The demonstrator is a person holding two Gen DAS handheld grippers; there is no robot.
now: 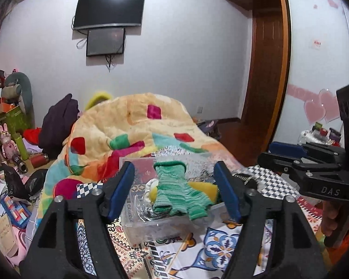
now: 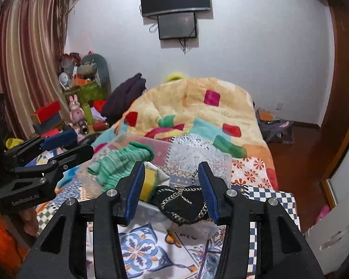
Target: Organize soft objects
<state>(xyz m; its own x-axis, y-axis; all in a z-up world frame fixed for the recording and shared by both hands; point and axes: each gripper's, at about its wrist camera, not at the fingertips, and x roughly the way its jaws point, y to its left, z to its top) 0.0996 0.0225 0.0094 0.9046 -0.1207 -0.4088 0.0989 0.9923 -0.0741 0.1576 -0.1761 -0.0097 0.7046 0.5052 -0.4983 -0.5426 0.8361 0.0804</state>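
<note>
A clear plastic box sits on the patterned bedsheet. Green knit gloves lie draped across it, over a yellow soft item. My left gripper is open, its blue pads on either side of the gloves without touching them. In the right wrist view the same box holds the green gloves, the yellow item and a black piece with chain trim. My right gripper is open, just above the black piece. Each gripper shows in the other's view: right, left.
A heaped patchwork blanket lies behind the box. A dark purple garment sits at the blanket's far left. Cluttered toys and boxes fill the left floor. A wardrobe and wooden door stand at the right.
</note>
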